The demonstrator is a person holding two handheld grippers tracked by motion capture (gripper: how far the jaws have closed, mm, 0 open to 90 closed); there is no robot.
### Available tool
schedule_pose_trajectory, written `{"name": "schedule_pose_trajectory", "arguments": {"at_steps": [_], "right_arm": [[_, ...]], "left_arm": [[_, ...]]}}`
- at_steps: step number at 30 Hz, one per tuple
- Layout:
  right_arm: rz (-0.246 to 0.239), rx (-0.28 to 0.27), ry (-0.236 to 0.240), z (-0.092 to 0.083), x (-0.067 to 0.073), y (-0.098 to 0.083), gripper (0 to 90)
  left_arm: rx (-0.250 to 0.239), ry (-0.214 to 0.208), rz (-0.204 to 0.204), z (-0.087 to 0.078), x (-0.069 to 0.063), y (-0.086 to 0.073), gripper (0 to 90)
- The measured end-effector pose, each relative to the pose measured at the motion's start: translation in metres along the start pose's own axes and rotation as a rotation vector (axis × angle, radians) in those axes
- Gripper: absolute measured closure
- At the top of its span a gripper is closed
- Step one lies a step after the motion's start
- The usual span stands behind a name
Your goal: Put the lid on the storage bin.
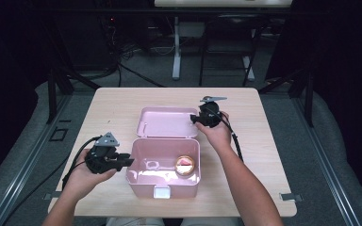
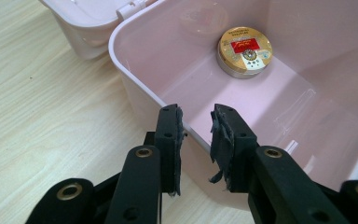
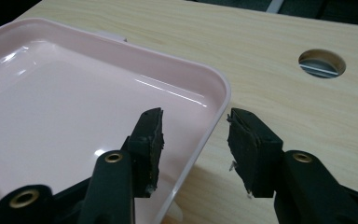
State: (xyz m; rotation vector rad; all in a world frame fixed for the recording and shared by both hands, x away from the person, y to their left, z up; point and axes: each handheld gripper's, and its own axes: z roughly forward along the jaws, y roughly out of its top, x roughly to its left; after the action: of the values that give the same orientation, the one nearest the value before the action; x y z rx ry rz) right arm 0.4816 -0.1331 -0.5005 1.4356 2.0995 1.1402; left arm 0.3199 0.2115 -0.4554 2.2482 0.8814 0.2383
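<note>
Straddling the near-left wall of the pink box (image 2: 135, 70), the left tongs (image 2: 196, 140) are seen in the left gripper view with one jaw outside and one inside the rim; the pads stand slightly apart from the wall, so nothing is clamped. In the high view the left tongs (image 1: 122, 162) are held just beside the box (image 1: 139, 181) at its left side, toward the front of the desk (image 1: 264, 141). A round gold tin (image 2: 244, 51) with a red label is seen lying flat on the box floor, toward the right end (image 1: 185, 165). The hinged lid (image 1: 167, 121) is laid open flat behind the box. At the lid's right edge (image 3: 216, 88) the right tongs (image 3: 193, 140) are positioned with jaws apart, one over the lid, one over bare desk, gripping nothing. A round cable hole (image 3: 321, 63) is visible in the desk beyond.
</note>
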Motion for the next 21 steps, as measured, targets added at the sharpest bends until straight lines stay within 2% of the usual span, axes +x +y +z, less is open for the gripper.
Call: {"name": "schedule_pose_trajectory", "arguments": {"at_steps": [2,8,15,18,21], "right_arm": [[0.004,-0.006,0.014,0.0029,-0.0015,-0.0015,54.2],[0.03,0.007,-0.007,0.008,-0.001,-0.0032,56.4],[0.058,0.009,-0.031,0.0078,-0.0006,-0.002,66.1],[0.032,0.017,-0.052,0.0069,0.0018,-0.0016,68.5],[0.043,0.02,-0.059,0.0063,0.0025,-0.0011,69.6]], "left_arm": [[-0.002,0.0,0.0,0.0001,0.0,-0.0001,72.0],[-0.003,-0.002,-0.004,0.0001,0.0001,-0.0004,72.1],[-0.006,0.001,0.0,0.0003,0.0,-0.0005,72.1],[-0.009,0.007,0.001,0.0009,-0.0007,-0.0003,72.2],[-0.01,0.006,0.001,0.001,-0.0004,-0.0004,72.2]]}}
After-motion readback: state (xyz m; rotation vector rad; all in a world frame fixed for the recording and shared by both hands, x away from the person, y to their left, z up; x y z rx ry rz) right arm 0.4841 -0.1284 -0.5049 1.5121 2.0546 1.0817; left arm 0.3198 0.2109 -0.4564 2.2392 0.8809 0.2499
